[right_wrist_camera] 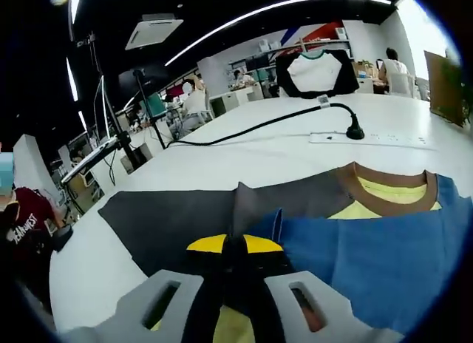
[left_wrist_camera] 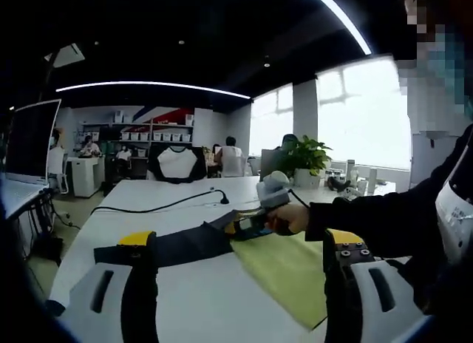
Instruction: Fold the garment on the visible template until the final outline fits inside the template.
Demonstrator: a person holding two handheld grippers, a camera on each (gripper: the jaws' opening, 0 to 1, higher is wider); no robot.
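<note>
The garment (right_wrist_camera: 355, 232) ahead of the right hand-held gripper (right_wrist_camera: 235, 263) is showing a blue body, a dark grey sleeve, a brown collar band and a yellow inner lining. That hand-held gripper is wearing yellow tips over pale grey bodies, with dark cloth pinched between them. The table (right_wrist_camera: 244, 158) beyond is looking plain white, a black cable (right_wrist_camera: 266, 125) running across it. In the left gripper view, the yellow-green template (left_wrist_camera: 284, 273) is lying between the left hand-held gripper's (left_wrist_camera: 244, 243) black, yellow-tipped jaws, and the sleeve is reading dark navy there.
</note>
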